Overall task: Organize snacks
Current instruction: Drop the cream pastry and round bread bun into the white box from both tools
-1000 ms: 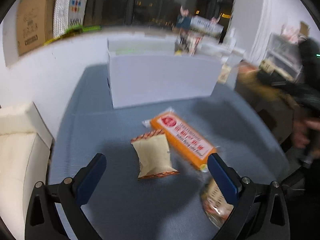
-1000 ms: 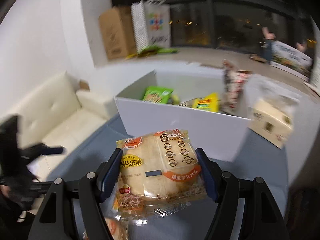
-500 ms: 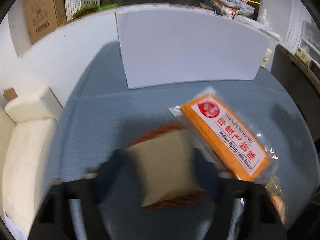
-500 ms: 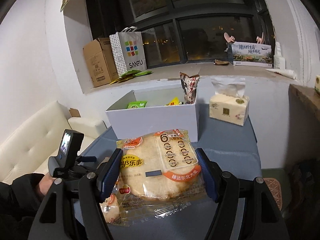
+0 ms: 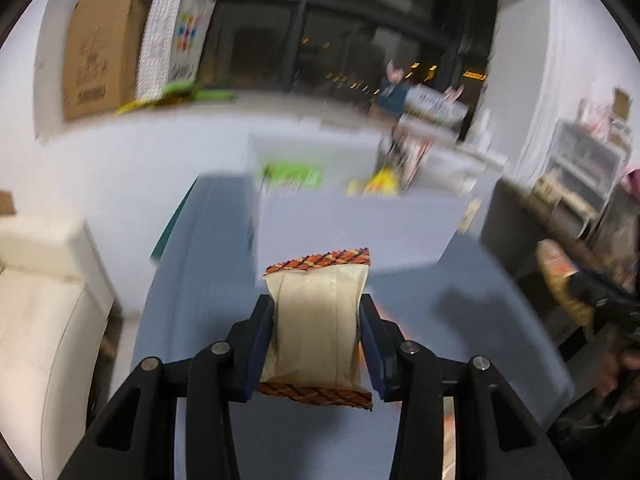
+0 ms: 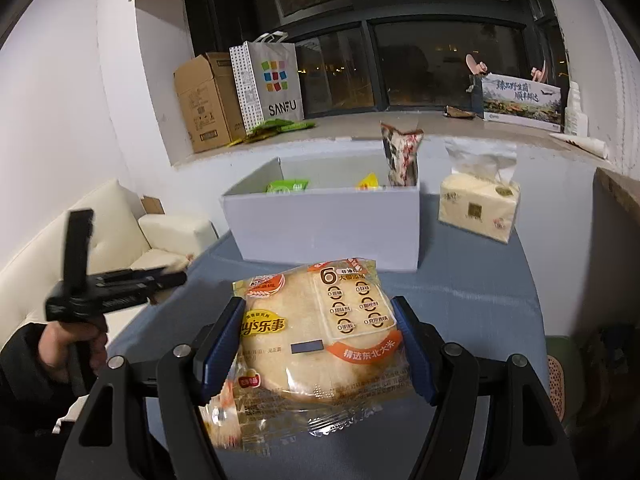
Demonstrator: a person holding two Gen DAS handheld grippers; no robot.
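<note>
My left gripper (image 5: pixel 317 320) is shut on a beige snack packet (image 5: pixel 316 320) with orange patterned ends and holds it above the blue table, in front of the white box (image 5: pixel 352 232). My right gripper (image 6: pixel 318 340) is shut on a clear bag of round rice crackers (image 6: pixel 320 340), held above the table and short of the white box (image 6: pixel 328 228). The box holds a green packet (image 6: pixel 287 186), a yellow packet (image 6: pixel 370 181) and an upright patterned bag (image 6: pixel 400 152). The left gripper's body shows at the left of the right wrist view (image 6: pixel 112 288), its fingers hidden.
A tissue pack (image 6: pixel 478 204) stands right of the box on the blue table (image 6: pixel 480 300). A cream sofa (image 6: pixel 92 236) is at the left. A cardboard box (image 6: pixel 208 100) and a SANFU bag (image 6: pixel 272 80) stand on the window sill.
My left gripper closed on the beige packet and lifted it off the table toward the box. My right gripper kept hold of the cracker bag and pulled back a little.
</note>
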